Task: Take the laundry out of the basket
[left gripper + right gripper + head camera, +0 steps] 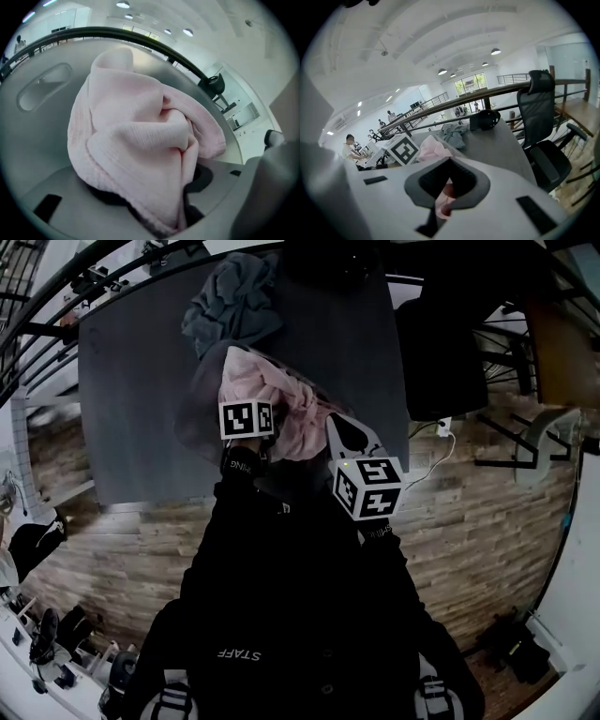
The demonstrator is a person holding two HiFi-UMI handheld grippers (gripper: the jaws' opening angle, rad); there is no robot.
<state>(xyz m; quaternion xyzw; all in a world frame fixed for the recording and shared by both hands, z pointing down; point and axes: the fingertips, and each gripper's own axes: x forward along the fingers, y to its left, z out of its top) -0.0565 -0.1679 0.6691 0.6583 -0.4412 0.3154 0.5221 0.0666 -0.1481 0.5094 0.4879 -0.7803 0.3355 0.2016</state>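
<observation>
We judge the lift begun: left tongs (154, 211) clamp the pink waffle-weave cloth (140, 140), mid-frame in the pale grey plastic basket (42, 117); right tongs (449, 187) narrow, seemingly pinching its edge. Next: raise it over the rim.

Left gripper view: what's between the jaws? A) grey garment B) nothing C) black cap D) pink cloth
D: the pink cloth bunches up from between the jaws of the left gripper, which press on its lower end.
</observation>
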